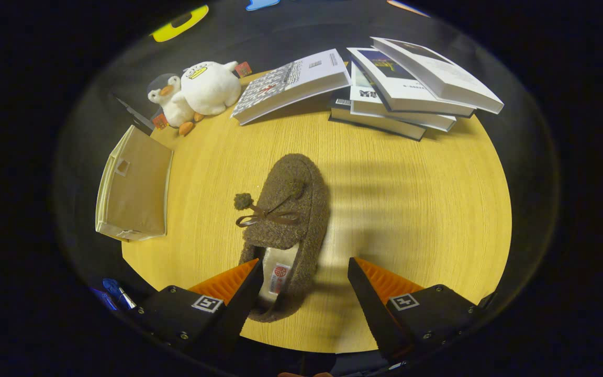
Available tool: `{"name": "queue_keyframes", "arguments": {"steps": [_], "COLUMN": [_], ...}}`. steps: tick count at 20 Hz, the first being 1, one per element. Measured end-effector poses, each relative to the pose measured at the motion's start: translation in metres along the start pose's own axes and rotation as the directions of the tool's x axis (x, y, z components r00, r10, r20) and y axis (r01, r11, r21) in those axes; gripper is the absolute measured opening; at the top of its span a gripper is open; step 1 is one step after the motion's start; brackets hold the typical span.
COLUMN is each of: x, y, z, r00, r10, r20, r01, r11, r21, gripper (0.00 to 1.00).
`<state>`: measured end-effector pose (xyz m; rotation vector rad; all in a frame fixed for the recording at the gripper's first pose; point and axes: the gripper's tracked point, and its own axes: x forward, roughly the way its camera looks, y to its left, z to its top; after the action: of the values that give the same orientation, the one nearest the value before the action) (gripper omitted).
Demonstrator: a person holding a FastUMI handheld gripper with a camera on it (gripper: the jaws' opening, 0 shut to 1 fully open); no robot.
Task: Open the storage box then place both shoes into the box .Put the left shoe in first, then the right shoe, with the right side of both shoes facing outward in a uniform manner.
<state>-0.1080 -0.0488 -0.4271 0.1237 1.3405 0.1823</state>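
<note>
Gripper (301, 272): fingers apart, straddling the heel of the shoe (286, 225).
Box (134, 191): far left, on the table (411, 209).
Advice: centre your fingers on the heel sides before clamping.

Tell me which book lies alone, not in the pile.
The book with the patterned grey cover, beside the plush duck; the other books overlap in a pile.

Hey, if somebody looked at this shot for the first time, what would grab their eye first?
Most likely the fuzzy brown slipper in the middle of the round wooden table, its heel between the open fingers of the hand-held gripper, nearer one finger. Next, the white plush ducks at the table's far edge, beside a sprawl of books. A beige storage box sits at the table's edge, off to the slipper's side.
</note>
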Motion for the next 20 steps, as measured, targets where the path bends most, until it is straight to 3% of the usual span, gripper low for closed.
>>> {"name": "queue_keyframes", "arguments": {"steps": [7,8,9,11,12,13,14,17,20], "x": [0.035,0.038,0.04,0.043,0.04,0.04,0.039,0.024,0.003], "y": [-0.016,-0.016,-0.008,-0.003,-0.006,-0.007,-0.004,0.005,0.012], "z": [0.008,0.005,0.007,0.007,0.007,0.01,0.01,0.009,0.018], "r00": [0.996,0.994,0.995,0.994,0.993,0.995,0.995,0.992,0.994], "r10": [-0.052,-0.054,-0.011,0.012,0.002,-0.001,0.019,0.066,0.058], "r20": [-0.073,-0.095,-0.098,-0.111,-0.117,-0.101,-0.098,-0.106,-0.089], "r01": [0.056,0.06,0.019,0.004,0.011,0.015,-0.005,-0.045,-0.042], "r11": [0.997,0.996,0.996,0.99,0.993,0.99,0.989,0.981,0.984], "r21": [0.055,0.059,0.088,0.142,0.114,0.137,0.147,0.19,0.171], "gripper": [0.97,0.84,0.78,0.37,0.14,0.14,0.01,0.01,0.01]}}
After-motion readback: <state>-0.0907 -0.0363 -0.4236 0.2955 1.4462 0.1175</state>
